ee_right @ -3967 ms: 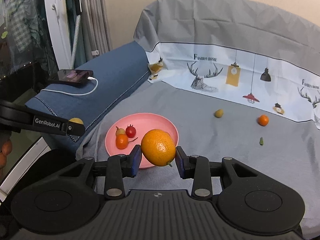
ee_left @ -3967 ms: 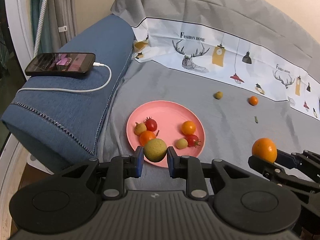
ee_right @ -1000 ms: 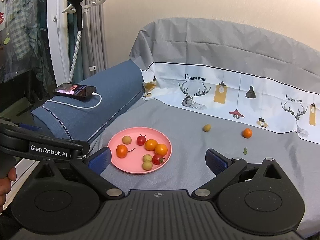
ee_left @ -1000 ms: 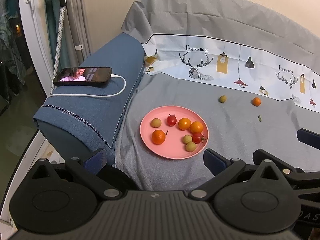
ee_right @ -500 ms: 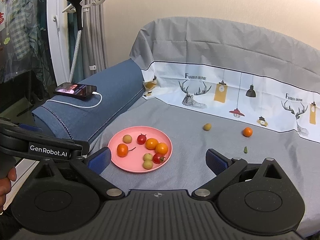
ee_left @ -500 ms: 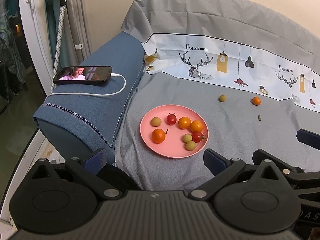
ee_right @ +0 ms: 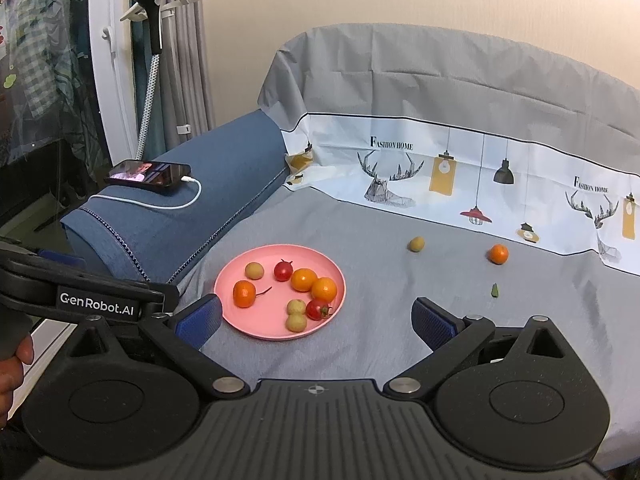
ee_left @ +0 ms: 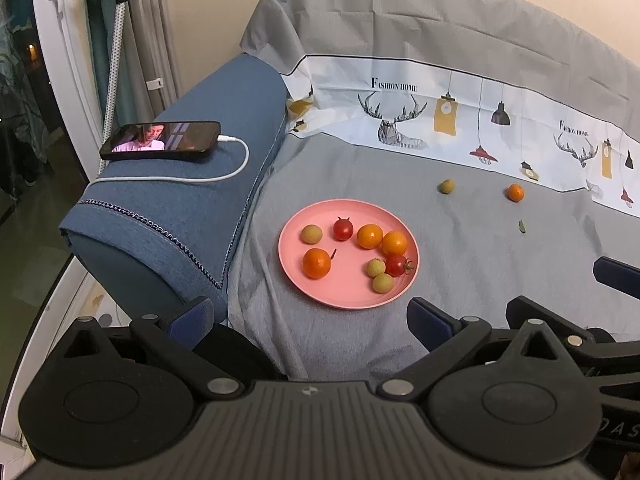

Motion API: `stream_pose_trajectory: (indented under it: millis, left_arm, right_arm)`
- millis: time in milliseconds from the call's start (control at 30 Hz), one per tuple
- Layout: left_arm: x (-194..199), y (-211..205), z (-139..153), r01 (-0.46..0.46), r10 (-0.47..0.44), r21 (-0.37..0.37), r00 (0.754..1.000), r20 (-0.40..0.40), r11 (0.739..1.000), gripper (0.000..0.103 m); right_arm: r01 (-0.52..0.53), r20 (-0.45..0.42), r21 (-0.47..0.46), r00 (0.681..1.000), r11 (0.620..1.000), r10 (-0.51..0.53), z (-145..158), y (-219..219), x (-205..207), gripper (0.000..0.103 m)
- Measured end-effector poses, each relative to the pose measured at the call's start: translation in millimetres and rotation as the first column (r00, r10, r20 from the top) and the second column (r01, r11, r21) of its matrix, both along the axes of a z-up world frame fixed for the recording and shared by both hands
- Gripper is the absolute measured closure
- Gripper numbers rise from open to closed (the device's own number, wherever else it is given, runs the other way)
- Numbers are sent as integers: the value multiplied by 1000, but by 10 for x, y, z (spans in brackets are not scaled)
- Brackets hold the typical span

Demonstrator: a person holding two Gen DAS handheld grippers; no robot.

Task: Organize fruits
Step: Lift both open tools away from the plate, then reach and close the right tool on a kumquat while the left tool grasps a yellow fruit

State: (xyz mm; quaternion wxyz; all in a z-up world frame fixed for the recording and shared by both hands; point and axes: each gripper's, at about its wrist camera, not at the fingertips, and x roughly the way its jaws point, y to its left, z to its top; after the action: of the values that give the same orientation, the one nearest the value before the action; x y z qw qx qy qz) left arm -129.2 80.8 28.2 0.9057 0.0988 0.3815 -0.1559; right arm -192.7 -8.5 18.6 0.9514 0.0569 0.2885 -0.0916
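Left claw [ee_left: 308,316]: fingers spread wide, nothing between them, hanging low over the near edge of the grey sofa cover [ee_left: 460,248].
Phone [ee_left: 162,140]: lying on the blue armrest [ee_left: 176,204] at far left, white cable [ee_left: 192,178] plugged in; well apart from the fruit.
Pink plate [ee_left: 332,294]: flat on the cover just beside the armrest, carrying eight small fruits: two red cherry tomatoes, three orange fruits, three yellow-green ones.
Yellow-green fruit [ee_left: 446,186]: loose on the cover, beyond the plate and to its right, near the printed backrest band.
Small orange [ee_left: 515,192]: loose too, right of the yellow-green fruit.
Green scrap [ee_left: 521,226]: tiny, near the orange; leaf or stem, hard to tell.
Right claw [ee_right: 318,316]: likewise spread apart and holding nothing.
Handling: likely light, round, smooth and prone to rolling on soft fabric; tomatoes probably bruise easily; best taken across the widest part with a gentle squeeze.
Obstacles: none between either claw and the loose pieces; crowded plate leaves free room mainly at its near middle.
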Motion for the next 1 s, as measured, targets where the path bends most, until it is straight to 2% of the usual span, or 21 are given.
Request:
stream_pose_trajectory:
  millis: [400,633,800,1000]
  left_arm:
    - [122,-83,-134,7,-6,36,999,-39,999,0]
    - [268,-273,-220,29,-24,72,997,-69,997,0]
    - [441,-547,-313,59,-49,102,994,-97,993,0]
    - [832,-1073,-434,86,-72,106,988,-134,991,0]
  right_arm:
    - [11,-36,38,999,999,-10,-145,-85,123,3]
    - [46,-58,75,997,996,-42,-274,-257,195,3]
    - [103,-77,101,992,989,-96,-394,-523,224,2]
    - [227,-106,101,971,969,-217,-599,-1110,330,2]
